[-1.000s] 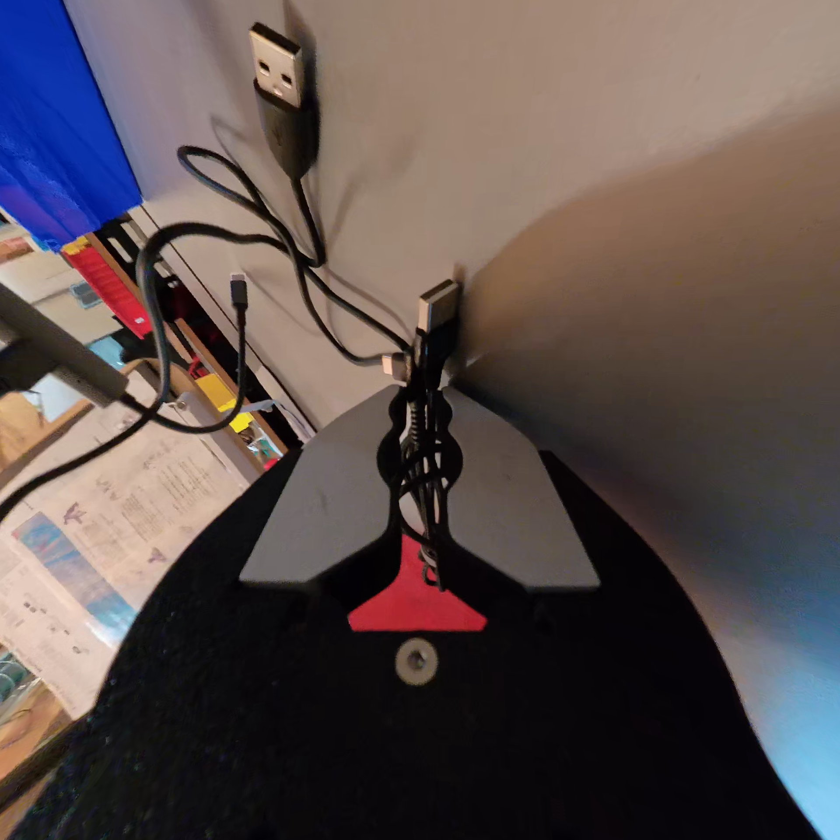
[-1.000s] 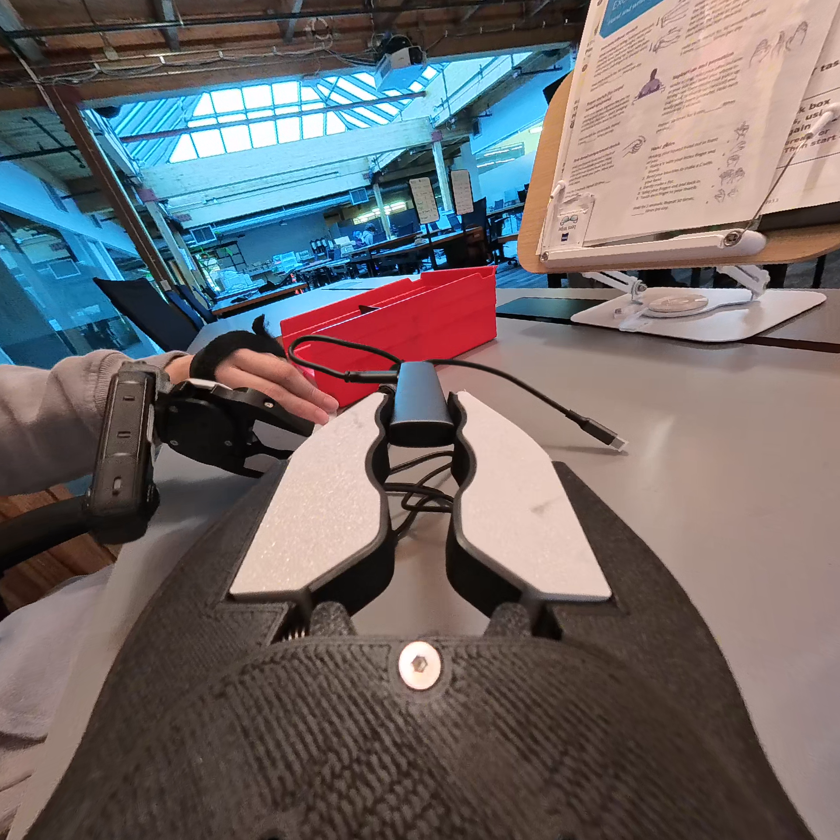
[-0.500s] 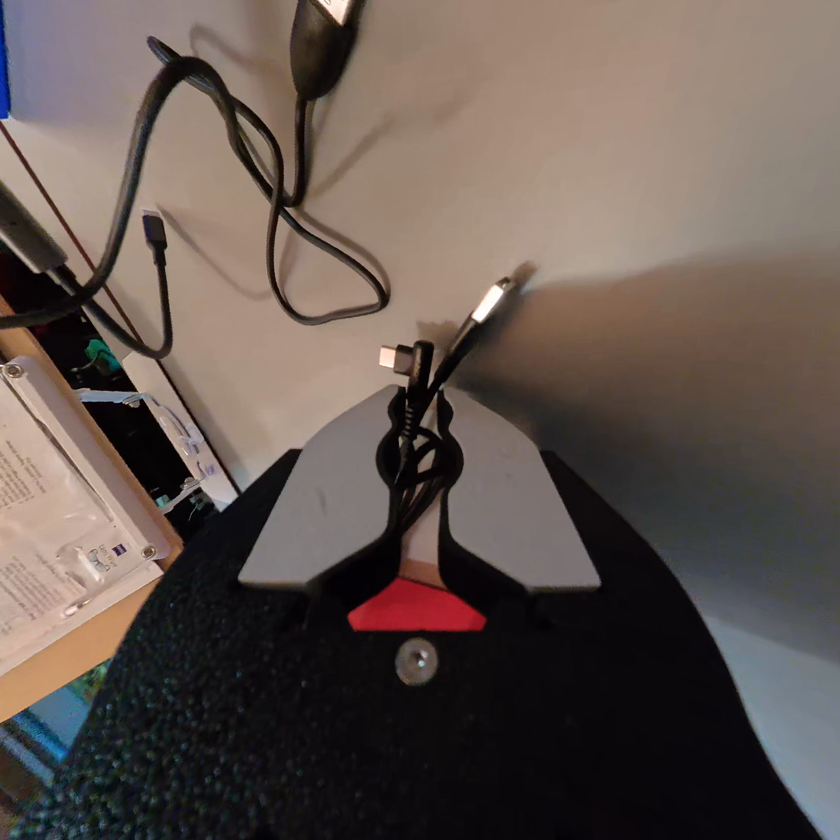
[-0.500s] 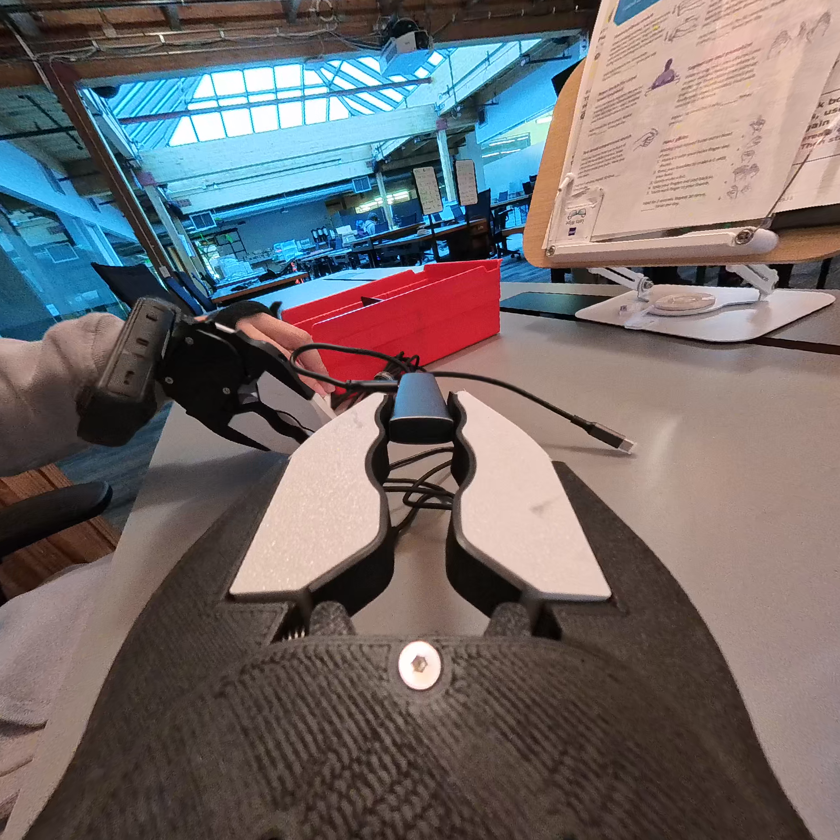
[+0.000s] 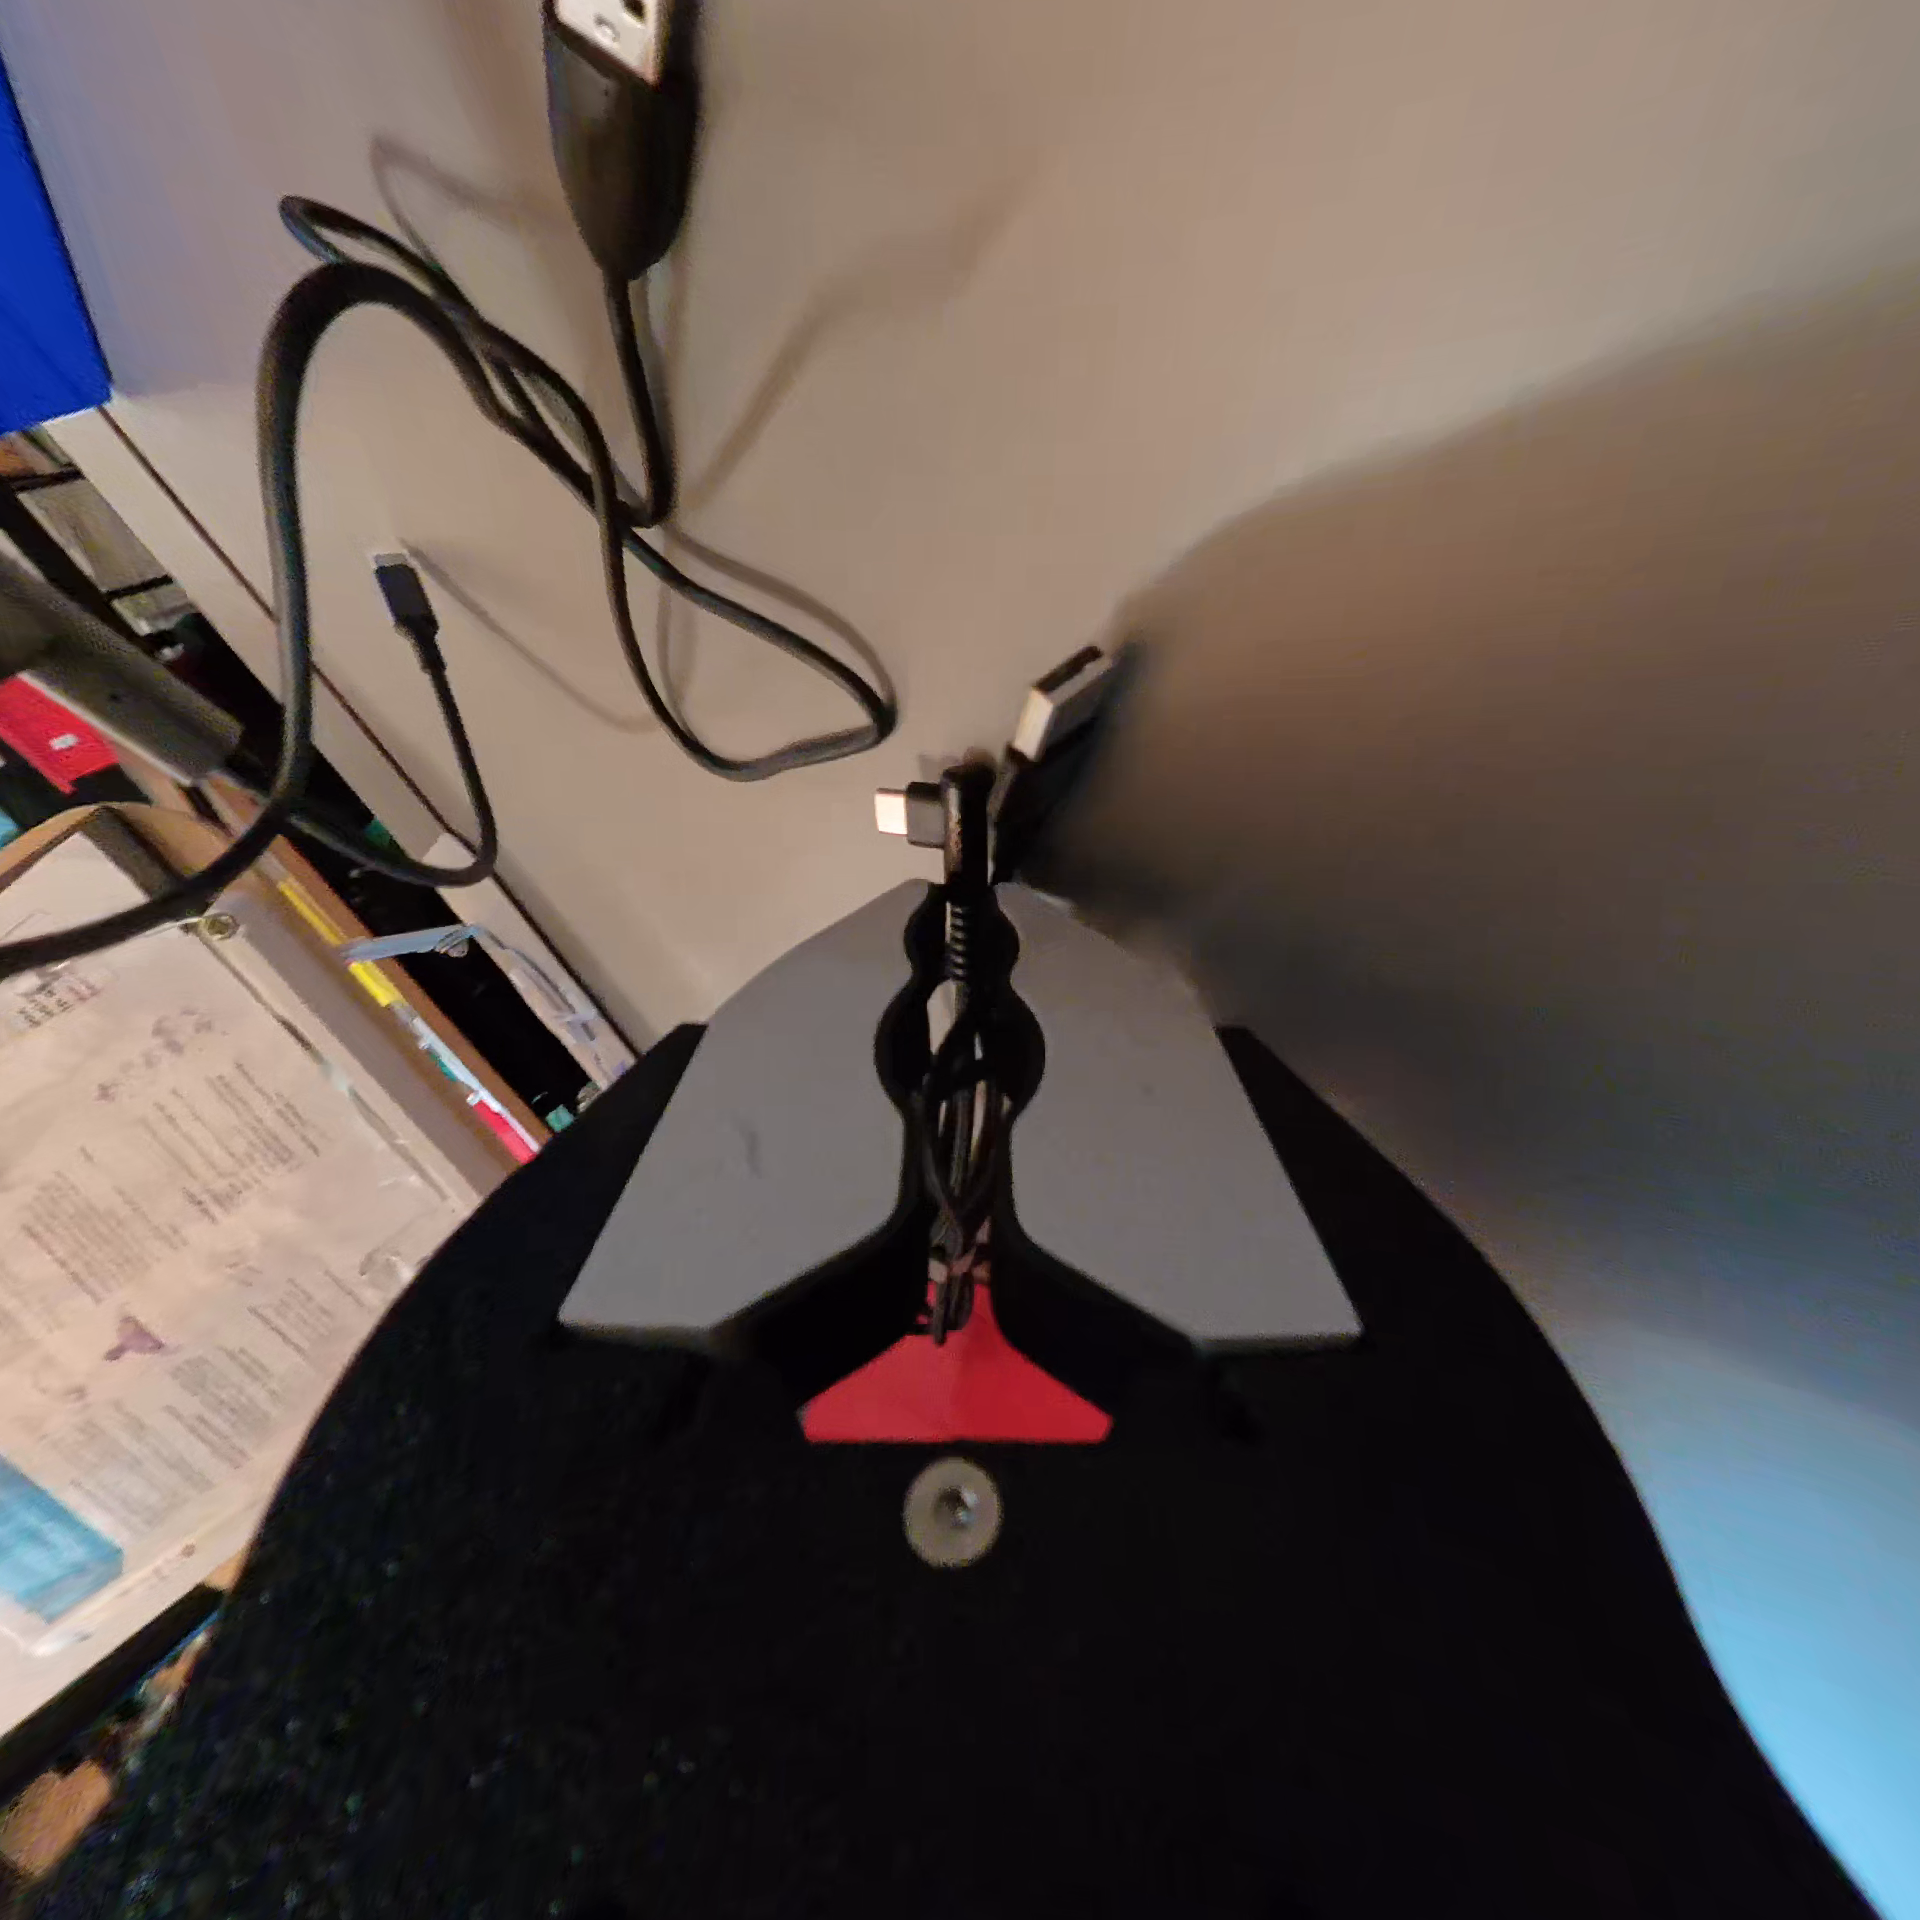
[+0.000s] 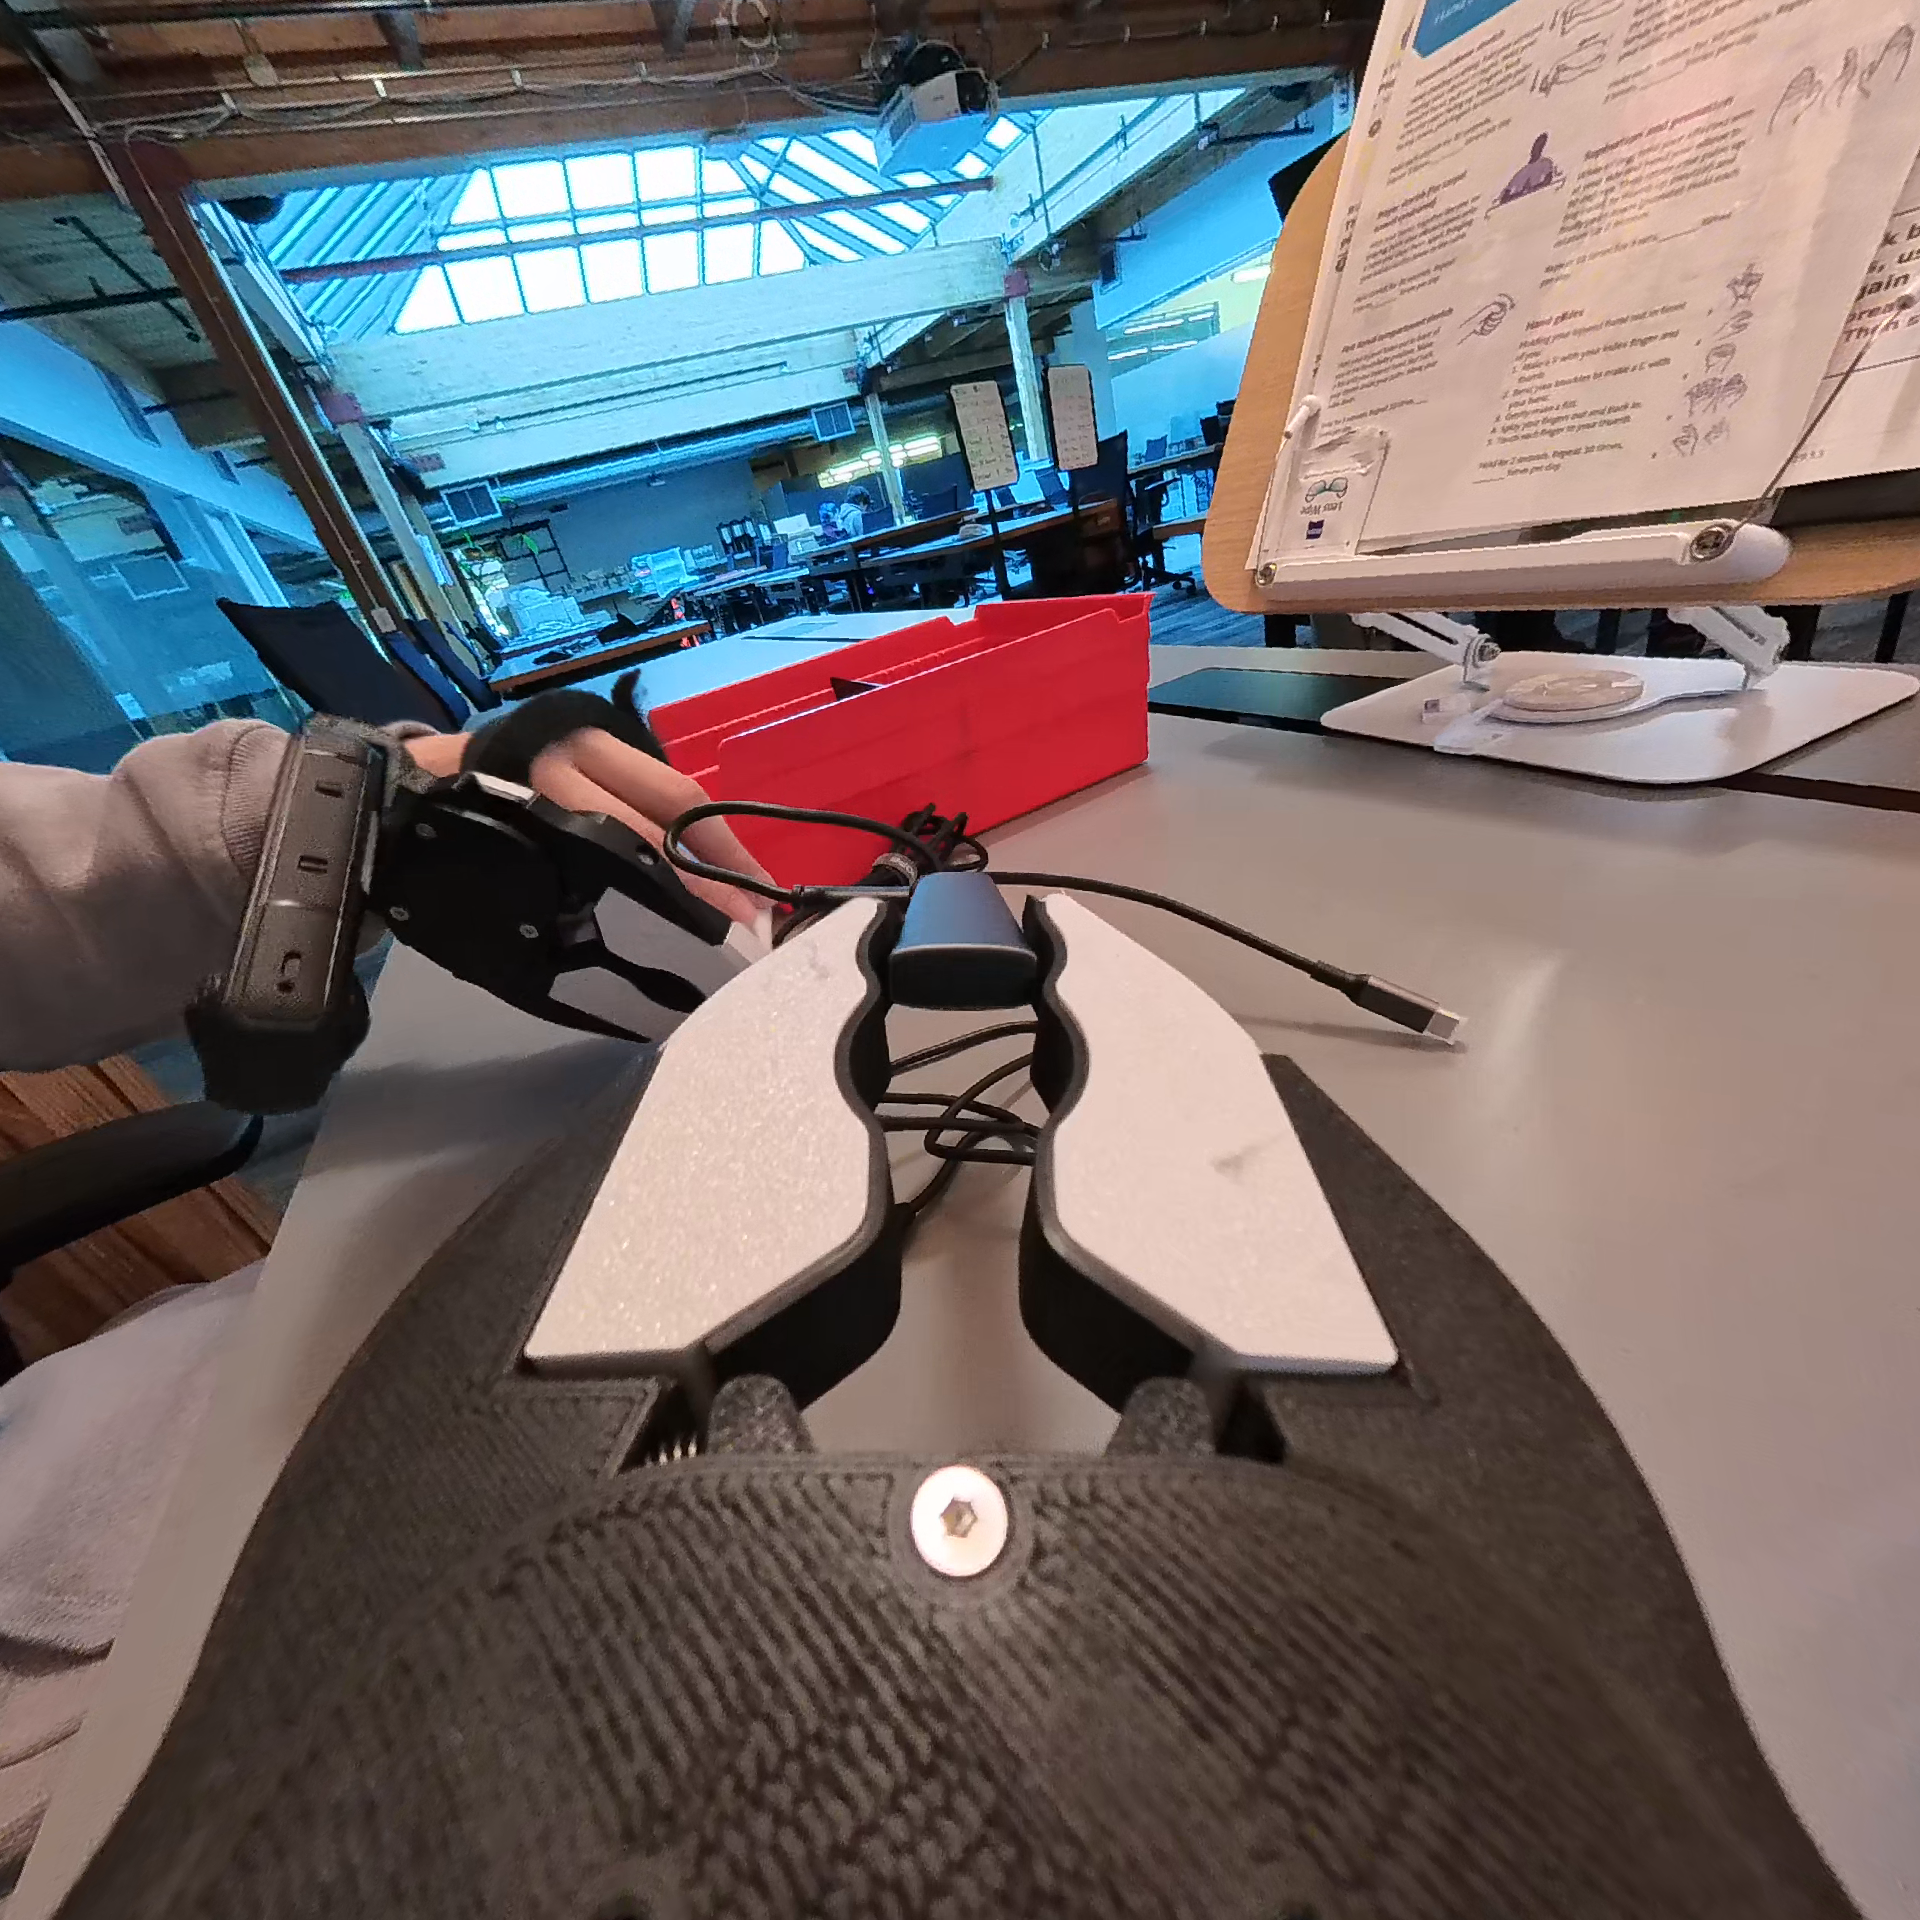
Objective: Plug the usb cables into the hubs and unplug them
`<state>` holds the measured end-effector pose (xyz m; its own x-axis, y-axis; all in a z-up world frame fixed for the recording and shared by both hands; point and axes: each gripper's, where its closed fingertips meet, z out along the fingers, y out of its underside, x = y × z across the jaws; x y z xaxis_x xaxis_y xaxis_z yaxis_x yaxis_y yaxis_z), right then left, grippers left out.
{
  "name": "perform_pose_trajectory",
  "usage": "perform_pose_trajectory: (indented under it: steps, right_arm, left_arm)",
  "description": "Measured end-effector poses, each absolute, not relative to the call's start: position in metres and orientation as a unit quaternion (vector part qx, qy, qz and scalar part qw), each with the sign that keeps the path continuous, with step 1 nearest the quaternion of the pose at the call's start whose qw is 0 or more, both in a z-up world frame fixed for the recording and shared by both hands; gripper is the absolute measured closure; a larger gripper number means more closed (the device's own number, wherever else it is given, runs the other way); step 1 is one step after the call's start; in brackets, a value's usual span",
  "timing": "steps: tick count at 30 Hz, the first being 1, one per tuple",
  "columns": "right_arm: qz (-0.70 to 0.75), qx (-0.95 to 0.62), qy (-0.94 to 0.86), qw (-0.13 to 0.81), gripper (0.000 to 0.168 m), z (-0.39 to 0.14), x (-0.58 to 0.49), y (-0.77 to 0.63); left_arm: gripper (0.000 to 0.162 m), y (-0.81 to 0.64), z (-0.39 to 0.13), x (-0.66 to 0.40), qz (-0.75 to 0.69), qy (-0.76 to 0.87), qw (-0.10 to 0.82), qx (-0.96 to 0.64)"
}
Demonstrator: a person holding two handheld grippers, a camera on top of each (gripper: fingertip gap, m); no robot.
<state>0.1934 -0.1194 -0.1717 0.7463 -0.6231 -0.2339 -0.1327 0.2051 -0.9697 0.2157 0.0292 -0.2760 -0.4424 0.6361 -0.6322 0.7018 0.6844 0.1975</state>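
My left gripper is shut on a bundled black USB cable. Its flat USB-A plug and a small silver-tipped plug stick out past the fingertips, just above the grey table. My right gripper is shut on a dark grey hub that rests on the table. The hub's thin lead ends in a small plug lying to the right. In the right wrist view the left gripper sits just left of the hub. A second black cable with a large USB-A plug lies loose on the table.
A red bin stands behind the hub. A wooden document stand on a white base is at the back right. A blue bin is at the left edge. A person's sleeve reaches in from the left. My right fingertips sit around 20 centimetres from my left ones.
The left gripper has moved with its cable bundle to the right, closer to the hub, and turned so the plugs point differently. The right gripper and hub have stayed put.
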Motion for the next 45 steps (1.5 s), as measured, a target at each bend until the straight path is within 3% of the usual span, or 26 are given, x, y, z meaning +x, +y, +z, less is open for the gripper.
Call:
perform_pose_trajectory:
  steps: [1,6,12,16,18,20,21,23,25,27,32,35,38,45]
  right_arm:
    - [-0.173,-0.605,0.312,0.712,0.144,-0.172,0.193,-0.120]
    - [-0.172,-0.601,0.313,0.715,0.144,-0.171,0.193,-0.121]
    - [-0.171,-0.600,0.315,0.716,0.144,-0.171,0.194,-0.122]
    - [-0.172,-0.601,0.313,0.715,0.144,-0.171,0.193,-0.121]
    - [-0.172,-0.601,0.312,0.716,0.145,-0.170,0.193,-0.121]
    - [-0.170,-0.600,0.313,0.716,0.144,-0.171,0.193,-0.121]
    - [-0.168,-0.601,0.313,0.716,0.144,-0.171,0.193,-0.121]
    - [-0.167,-0.603,0.311,0.716,0.144,-0.171,0.193,-0.120]
    - [-0.165,-0.607,0.307,0.715,0.144,-0.171,0.192,-0.119]
    - [-0.166,-0.611,0.304,0.712,0.145,-0.172,0.192,-0.117]
    - [-0.167,-0.617,0.299,0.709,0.145,-0.173,0.190,-0.115]
    - [-0.165,-0.618,0.297,0.709,0.144,-0.173,0.190,-0.114]
    - [-0.162,-0.617,0.298,0.710,0.145,-0.173,0.190,-0.114]
    - [-0.153,-0.592,0.301,0.732,0.144,-0.167,0.189,-0.122]
  left_arm:
    - [0.157,0.027,-0.273,0.218,-0.049,0.846,0.363,0.387]
    - [0.158,0.025,-0.252,0.225,-0.096,0.864,0.374,0.324]
    - [0.162,0.009,-0.226,0.173,-0.250,0.887,0.246,0.299]
    - [0.158,0.020,-0.238,0.177,-0.168,0.906,0.248,0.298]
    - [0.152,0.003,-0.214,0.161,-0.248,0.892,0.239,0.293]
    - [0.147,-0.026,-0.156,0.132,-0.425,0.845,0.194,0.263]
    - [0.149,-0.036,-0.122,0.138,-0.488,0.809,0.233,0.231]
    - [0.151,-0.034,-0.083,0.183,-0.460,0.770,0.395,0.196]
    - [0.133,-0.031,-0.094,0.217,-0.350,0.783,0.463,0.225]
    - [0.119,-0.041,-0.126,0.230,-0.276,0.802,0.450,0.279]
    - [0.115,-0.043,-0.202,0.239,-0.091,0.819,0.396,0.406]
    - [0.116,-0.045,-0.226,0.229,-0.103,0.851,0.330,0.396]
    - [0.121,-0.056,-0.228,0.222,-0.168,0.853,0.324,0.372]
    - [0.125,-0.076,-0.229,0.200,-0.379,0.864,0.236,0.233]
